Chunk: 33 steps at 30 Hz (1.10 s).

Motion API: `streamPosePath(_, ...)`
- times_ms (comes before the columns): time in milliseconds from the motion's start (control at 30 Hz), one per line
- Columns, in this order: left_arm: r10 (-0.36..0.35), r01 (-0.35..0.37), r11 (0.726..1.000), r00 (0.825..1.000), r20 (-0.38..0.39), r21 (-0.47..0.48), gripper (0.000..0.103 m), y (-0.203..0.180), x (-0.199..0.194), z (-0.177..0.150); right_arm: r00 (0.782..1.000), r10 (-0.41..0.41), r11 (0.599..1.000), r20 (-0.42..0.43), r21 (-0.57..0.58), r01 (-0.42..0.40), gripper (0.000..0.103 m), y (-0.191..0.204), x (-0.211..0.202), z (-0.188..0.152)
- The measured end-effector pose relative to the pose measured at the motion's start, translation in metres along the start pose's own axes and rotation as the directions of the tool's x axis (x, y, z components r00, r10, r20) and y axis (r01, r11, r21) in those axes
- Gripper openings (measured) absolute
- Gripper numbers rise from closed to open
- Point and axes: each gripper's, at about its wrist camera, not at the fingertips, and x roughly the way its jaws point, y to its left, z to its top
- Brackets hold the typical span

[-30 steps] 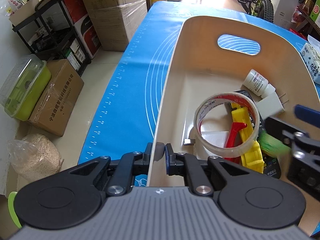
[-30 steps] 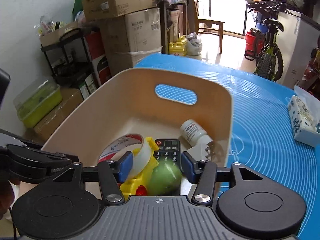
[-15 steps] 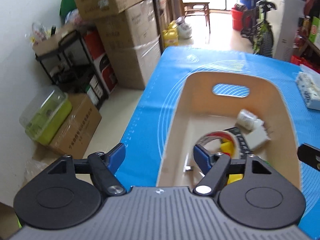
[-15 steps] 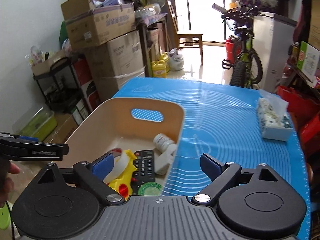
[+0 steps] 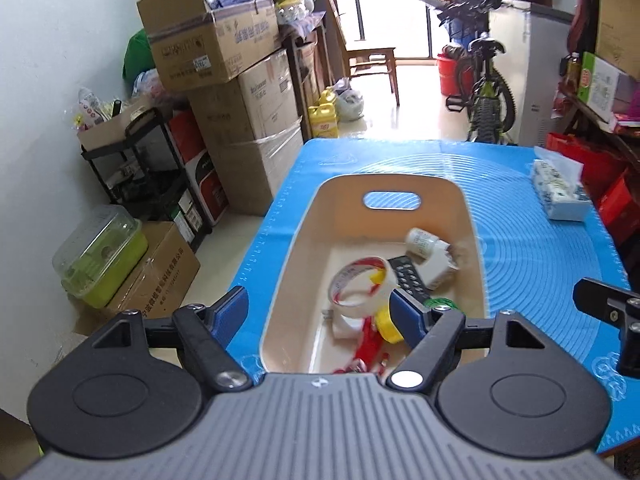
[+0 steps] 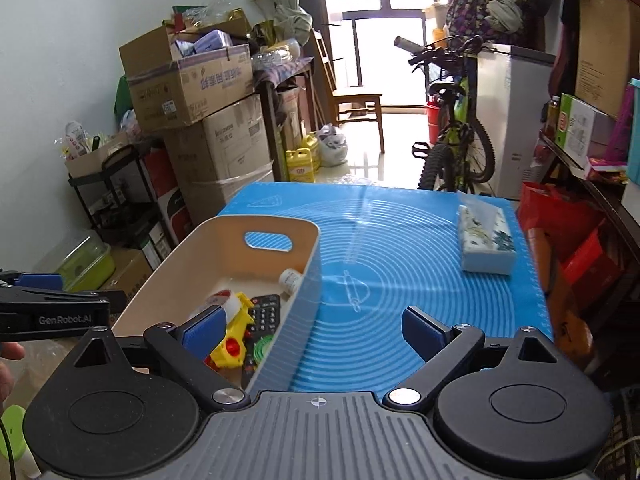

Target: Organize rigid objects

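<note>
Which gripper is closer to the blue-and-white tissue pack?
Right. The right gripper hovers over the blue mat beside the tissue pack; the left gripper sits above the beige bin, farther away.

We see a blue mat (image 6: 420,264) covering the tabletop. On it, a beige bin (image 6: 224,248) sits along the left edge, and a tissue pack (image 6: 486,246) lies well apart near the far right corner.
</note>
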Motion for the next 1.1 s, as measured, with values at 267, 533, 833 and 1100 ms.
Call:
streamPosePath(267, -0.026, 0.026, 1.000, 1.000, 0.014, 0.007, 0.078, -0.015, -0.037, -0.030, 0.999, -0.029, 1.000, 0.013, 0.011, 0.029, 0.095, -0.016, -0.044, -0.035)
streamPosePath(533, -0.039, 0.039, 0.999, 0.998, 0.051, 0.007, 0.078, -0.024, -0.059, -0.063, 0.999, -0.048, 0.998, 0.022, 0.051, 0.047, 0.095, -0.032, -0.075, -0.068)
streamPosePath(833, -0.051, 0.056, 0.997, 0.995, 0.091, -0.050, 0.078, -0.030, -0.080, -0.100, 0.997, -0.063, 0.998, 0.052, -0.004, 0.063, 0.095, -0.025, -0.103, -0.103)
streamPosePath(1100, -0.085, 0.086, 0.996, 0.991, 0.107, -0.006, 0.078, -0.046, -0.089, -0.122, 0.995, -0.068, 0.998, 0.072, 0.009, 0.067, 0.095, -0.026, -0.115, -0.125)
